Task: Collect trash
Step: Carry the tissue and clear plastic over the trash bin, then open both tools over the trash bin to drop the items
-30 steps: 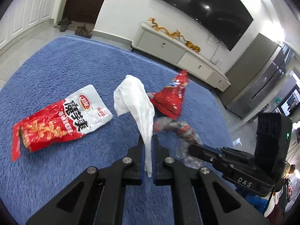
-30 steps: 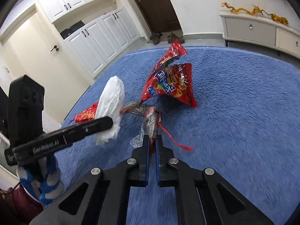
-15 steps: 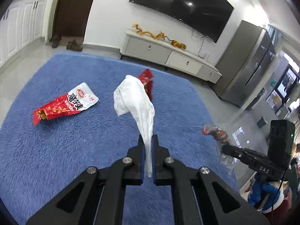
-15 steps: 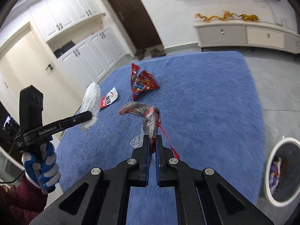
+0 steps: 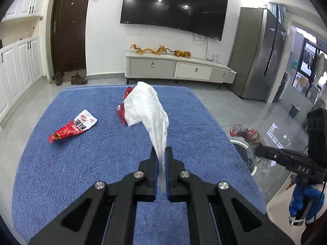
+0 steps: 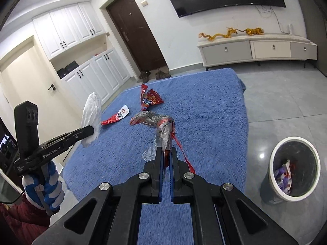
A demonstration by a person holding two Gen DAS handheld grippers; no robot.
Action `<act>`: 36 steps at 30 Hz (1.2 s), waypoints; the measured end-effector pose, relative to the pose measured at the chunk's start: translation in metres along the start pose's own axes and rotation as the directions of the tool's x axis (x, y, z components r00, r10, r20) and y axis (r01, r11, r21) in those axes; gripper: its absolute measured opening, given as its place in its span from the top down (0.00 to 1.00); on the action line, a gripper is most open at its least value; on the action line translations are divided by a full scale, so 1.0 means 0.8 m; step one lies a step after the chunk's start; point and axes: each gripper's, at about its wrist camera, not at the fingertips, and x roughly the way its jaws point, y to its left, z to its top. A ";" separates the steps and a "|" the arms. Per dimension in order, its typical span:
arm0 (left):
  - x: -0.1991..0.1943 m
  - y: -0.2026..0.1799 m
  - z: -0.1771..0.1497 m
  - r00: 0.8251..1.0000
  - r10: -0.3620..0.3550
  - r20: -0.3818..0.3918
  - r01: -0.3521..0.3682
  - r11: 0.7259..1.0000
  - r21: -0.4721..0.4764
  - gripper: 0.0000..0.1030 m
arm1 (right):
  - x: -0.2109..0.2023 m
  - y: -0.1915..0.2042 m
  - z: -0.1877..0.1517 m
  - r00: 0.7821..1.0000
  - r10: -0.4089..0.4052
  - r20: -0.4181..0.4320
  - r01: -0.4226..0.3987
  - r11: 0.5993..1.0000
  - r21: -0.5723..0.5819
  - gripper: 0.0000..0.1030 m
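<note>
My left gripper (image 5: 161,153) is shut on a white tissue (image 5: 147,110) and holds it high above the blue rug (image 5: 81,153); it also shows in the right wrist view (image 6: 92,130). My right gripper (image 6: 168,153) is shut on a crumpled clear and red plastic wrapper (image 6: 161,124), held up to the right of the rug. A red and white snack packet (image 5: 73,127) and a red chip bag (image 6: 150,100) lie on the rug. A white-rimmed trash bin (image 6: 294,169) with wrappers inside stands on the grey floor at the right.
A white TV cabinet (image 5: 177,69) stands against the far wall under a TV. Shoes (image 5: 78,79) sit by the dark door. White cupboards (image 6: 92,77) line the left wall. A grey fridge (image 5: 259,57) stands at the right.
Both grippers have risen and pulled back from the rug with their loads. The right gripper has swung right, and the trash bin has come into its view.
</note>
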 end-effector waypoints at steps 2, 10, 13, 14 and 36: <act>-0.006 -0.010 0.000 1.000 0.005 0.009 -0.006 1.000 0.017 0.95 | -0.011 -0.001 -0.005 1.000 -0.003 0.014 0.003 1.000 0.002 0.95; -0.007 -0.055 0.002 0.999 0.021 0.027 -0.025 0.992 0.123 0.95 | -0.044 -0.026 -0.027 0.998 -0.030 0.050 0.029 0.999 0.026 0.95; 0.007 -0.072 0.007 1.000 0.015 0.010 -0.017 0.987 0.160 0.95 | -0.053 -0.046 -0.029 0.997 -0.054 0.059 0.051 0.997 0.050 0.95; 0.013 -0.076 0.009 1.000 0.014 0.004 -0.015 0.985 0.170 0.95 | -0.056 -0.054 -0.030 0.996 -0.063 0.064 0.059 0.996 0.062 0.95; 0.262 -0.317 0.034 0.913 -0.194 -0.358 0.339 0.848 0.406 0.95 | -0.070 -0.329 -0.075 0.923 -0.385 0.015 0.339 0.830 0.443 0.95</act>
